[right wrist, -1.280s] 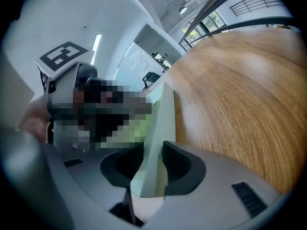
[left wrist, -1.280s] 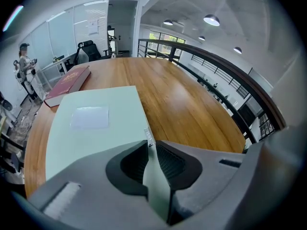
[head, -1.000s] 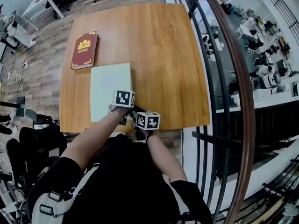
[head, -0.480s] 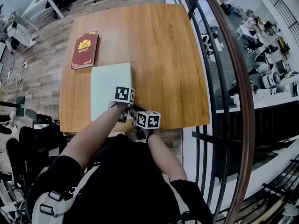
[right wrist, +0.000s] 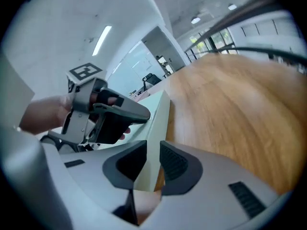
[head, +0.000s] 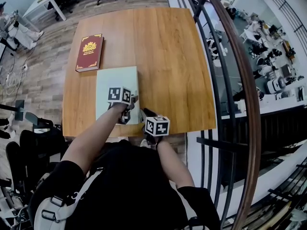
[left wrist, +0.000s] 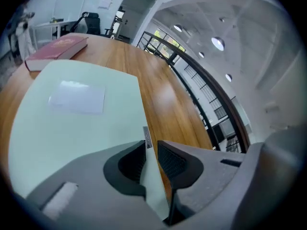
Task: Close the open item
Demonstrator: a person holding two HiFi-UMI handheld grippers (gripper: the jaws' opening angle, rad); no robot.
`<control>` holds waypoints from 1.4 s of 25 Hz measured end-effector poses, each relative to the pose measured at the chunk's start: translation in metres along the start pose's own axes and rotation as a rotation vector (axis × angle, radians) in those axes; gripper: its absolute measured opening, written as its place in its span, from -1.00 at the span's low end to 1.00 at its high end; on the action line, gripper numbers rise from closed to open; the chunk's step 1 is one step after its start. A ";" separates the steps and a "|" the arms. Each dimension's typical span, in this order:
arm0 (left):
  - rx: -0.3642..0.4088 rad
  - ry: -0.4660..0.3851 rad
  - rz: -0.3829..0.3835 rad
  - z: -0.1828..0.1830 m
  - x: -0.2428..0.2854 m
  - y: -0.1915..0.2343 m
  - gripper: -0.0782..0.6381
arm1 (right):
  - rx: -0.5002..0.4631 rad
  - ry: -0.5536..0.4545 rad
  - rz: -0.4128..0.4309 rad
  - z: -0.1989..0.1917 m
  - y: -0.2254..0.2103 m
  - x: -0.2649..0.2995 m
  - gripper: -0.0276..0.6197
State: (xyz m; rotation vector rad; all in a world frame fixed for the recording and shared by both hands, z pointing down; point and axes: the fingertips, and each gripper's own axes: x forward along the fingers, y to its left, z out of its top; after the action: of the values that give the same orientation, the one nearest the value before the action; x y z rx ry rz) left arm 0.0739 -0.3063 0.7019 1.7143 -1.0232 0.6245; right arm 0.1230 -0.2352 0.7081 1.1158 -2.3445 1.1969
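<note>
Left gripper (left wrist: 151, 152): jaws narrow, just eased open a touch, pads clamped on the near right corner of the pale green folder (left wrist: 72, 128). Right gripper (right wrist: 152, 159): jaws just closing, nipping the same folder's right edge. Folder lies flat, cover down, at the wooden table's (head: 168, 56) near edge; contents hidden. Red book (head: 89, 51) lies beyond it, by the left edge.

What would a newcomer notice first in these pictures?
A large, flat pale green box at the wooden table's near-left edge, its right edge pinched by the left gripper, jaws just eased wider, and the right gripper, jaws just closing. Beyond it lies a dark red book with gold emblem.
</note>
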 end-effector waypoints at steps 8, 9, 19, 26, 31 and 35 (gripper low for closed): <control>0.018 -0.252 -0.123 0.035 -0.064 0.002 -0.78 | -0.224 -0.197 -0.092 0.068 0.033 -0.040 -0.89; 0.052 -0.293 -0.127 0.041 -0.078 0.000 -0.78 | -0.245 -0.226 -0.091 0.078 0.041 -0.043 -0.90; 0.323 -0.757 -0.008 0.087 -0.251 -0.015 -0.78 | -0.467 -0.539 -0.086 0.180 0.147 -0.077 -0.91; 0.380 -0.938 0.130 0.066 -0.340 0.004 -0.78 | -0.605 -0.693 -0.094 0.208 0.209 -0.100 -0.91; 0.427 -0.955 0.223 0.054 -0.341 0.024 -0.78 | -0.620 -0.684 -0.114 0.204 0.221 -0.088 -0.91; 0.414 -0.949 0.203 0.057 -0.338 0.027 -0.78 | -0.628 -0.668 -0.095 0.201 0.230 -0.078 -0.91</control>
State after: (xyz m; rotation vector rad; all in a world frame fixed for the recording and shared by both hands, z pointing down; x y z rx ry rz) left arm -0.1243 -0.2476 0.4274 2.3617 -1.8290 0.1027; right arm 0.0217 -0.2702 0.4117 1.4886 -2.7650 -0.0184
